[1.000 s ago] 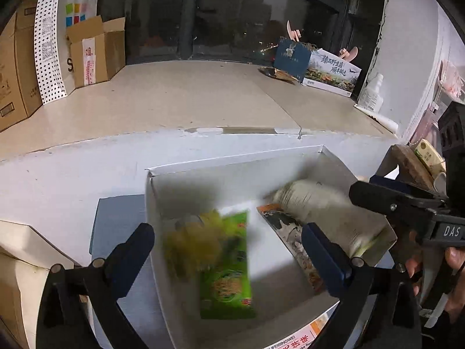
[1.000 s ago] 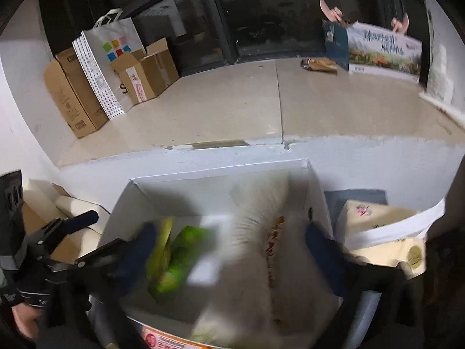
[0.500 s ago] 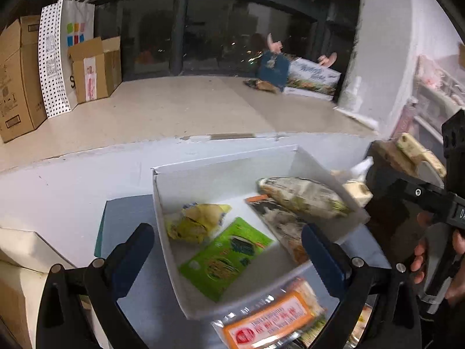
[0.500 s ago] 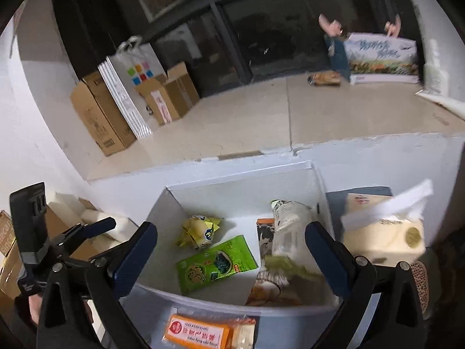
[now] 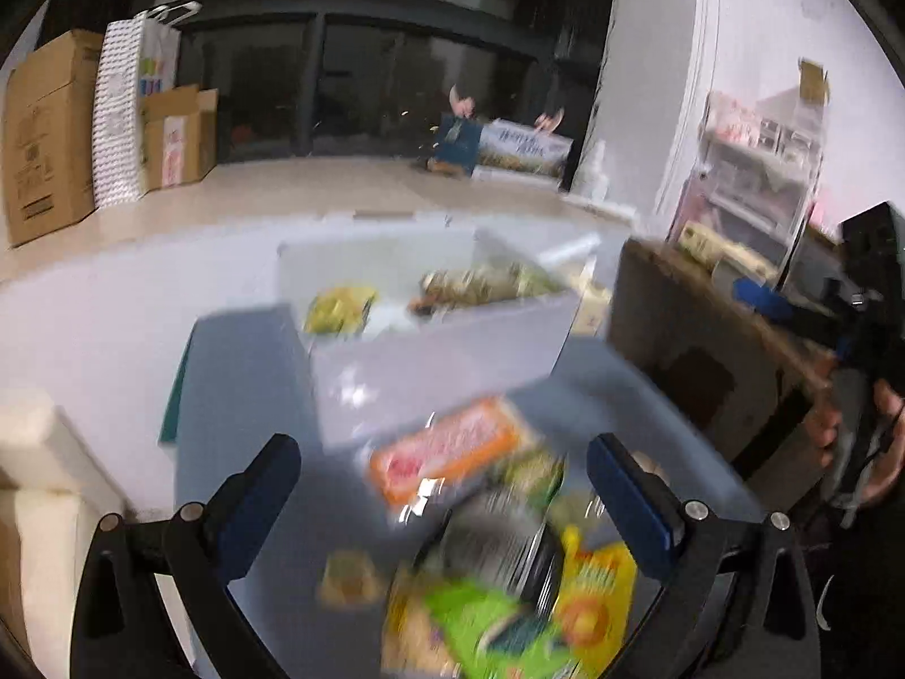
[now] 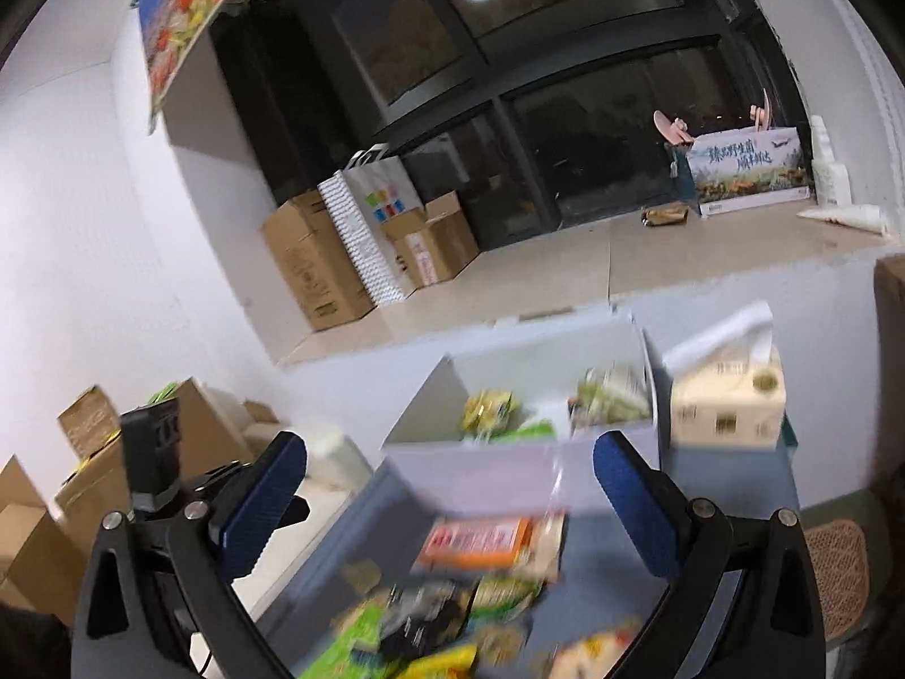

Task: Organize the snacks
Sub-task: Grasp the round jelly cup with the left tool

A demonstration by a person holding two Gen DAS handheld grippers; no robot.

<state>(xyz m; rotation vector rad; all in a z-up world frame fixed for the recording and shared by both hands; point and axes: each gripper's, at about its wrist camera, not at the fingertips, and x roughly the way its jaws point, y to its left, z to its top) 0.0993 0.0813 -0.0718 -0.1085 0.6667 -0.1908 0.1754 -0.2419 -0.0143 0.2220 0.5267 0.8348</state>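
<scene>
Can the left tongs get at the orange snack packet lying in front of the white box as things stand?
Probably yes. The left tongs are open and empty, and the orange snack packet lies on top at the near edge of the pile, just ahead of the fingertips, outside the white box, with nothing covering it.

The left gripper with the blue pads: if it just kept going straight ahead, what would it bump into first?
Probably the orange snack packet, which lies between the open fingers of the left gripper, just in front of the white box. The picture is blurred, so depth is uncertain.
</scene>
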